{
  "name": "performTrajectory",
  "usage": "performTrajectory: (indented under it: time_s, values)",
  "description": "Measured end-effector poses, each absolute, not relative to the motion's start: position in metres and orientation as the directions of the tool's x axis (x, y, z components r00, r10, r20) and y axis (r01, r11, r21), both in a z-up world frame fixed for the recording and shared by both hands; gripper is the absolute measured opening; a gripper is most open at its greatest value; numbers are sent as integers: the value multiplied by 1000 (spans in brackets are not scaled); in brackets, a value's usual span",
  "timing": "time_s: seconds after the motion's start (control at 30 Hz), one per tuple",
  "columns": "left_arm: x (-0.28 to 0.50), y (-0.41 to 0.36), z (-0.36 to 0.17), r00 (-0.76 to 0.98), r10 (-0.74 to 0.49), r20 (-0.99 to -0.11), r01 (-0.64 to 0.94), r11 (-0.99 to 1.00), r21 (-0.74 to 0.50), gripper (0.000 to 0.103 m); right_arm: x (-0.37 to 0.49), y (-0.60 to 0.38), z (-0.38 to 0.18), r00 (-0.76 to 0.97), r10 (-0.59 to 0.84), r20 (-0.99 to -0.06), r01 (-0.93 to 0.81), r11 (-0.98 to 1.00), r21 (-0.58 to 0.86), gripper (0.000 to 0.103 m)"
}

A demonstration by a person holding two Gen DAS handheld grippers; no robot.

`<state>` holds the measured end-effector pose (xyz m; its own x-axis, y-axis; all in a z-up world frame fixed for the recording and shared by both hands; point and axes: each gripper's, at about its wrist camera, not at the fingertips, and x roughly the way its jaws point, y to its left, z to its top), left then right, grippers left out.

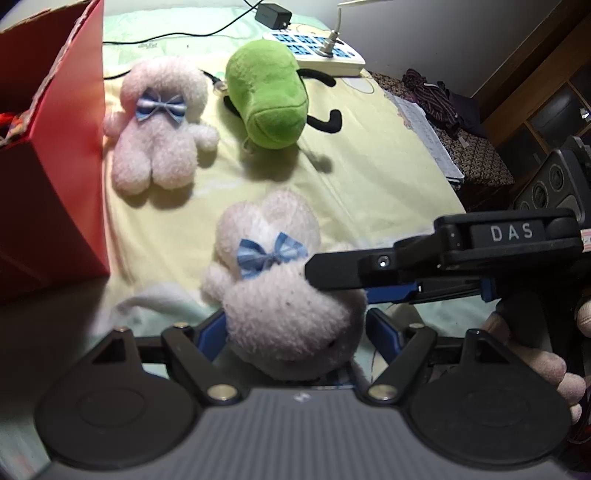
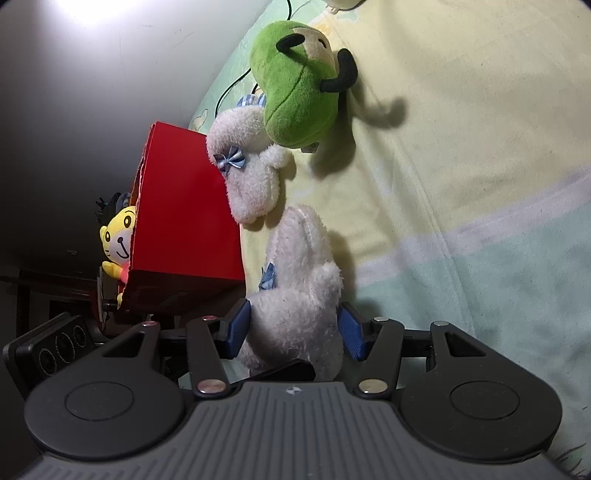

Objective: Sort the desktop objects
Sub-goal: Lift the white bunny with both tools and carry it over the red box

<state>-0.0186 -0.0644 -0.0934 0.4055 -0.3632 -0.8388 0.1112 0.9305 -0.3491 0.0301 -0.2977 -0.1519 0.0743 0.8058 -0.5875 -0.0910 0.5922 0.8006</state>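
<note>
The near white plush (image 1: 288, 295), fluffy with a blue bow (image 1: 271, 253), is shown lying on the yellow sheet (image 1: 369, 177), right of the red box (image 1: 55, 184). It is bracketed by both grippers: the left gripper (image 1: 295, 332) looks pressed into it, while the right gripper (image 2: 295, 325) is seen narrow, its grip unclear. Opposed pulls could tear it or let it slip. 2 plushes lie farther: 1 white (image 1: 159, 125), 1 green (image 1: 269, 92).

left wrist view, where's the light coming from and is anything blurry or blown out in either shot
Left wrist view: shadows of the green plush and far white plush fall toward the camera, so light comes from behind them; near white plush slightly soft. Right wrist view: wall glare blown out top left, edges bowed by fisheye.
</note>
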Motion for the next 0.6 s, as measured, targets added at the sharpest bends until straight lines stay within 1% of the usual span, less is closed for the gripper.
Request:
performTrajectory:
  time_s: [0.17,0.3,0.43,0.6]
  values:
    - [-19,-70,-90,414,-358,-837,133,934,-333,78,27,-298,-153,55,820,-569,-85,572,816,53]
    - [-22,-72,-77,433,-373,-821,153,927,-341,78,23,-305,-144,76,829,-555,-103,560,822,52]
    - [-25,-77,-53,480,-370,-795,183,929,-322,78,21,-311,-123,116,841,-528,-136,540,831,52]
    - [-27,-69,-12,578,-347,-739,196,938,-287,78,25,-309,-88,161,870,-466,-208,491,846,52]
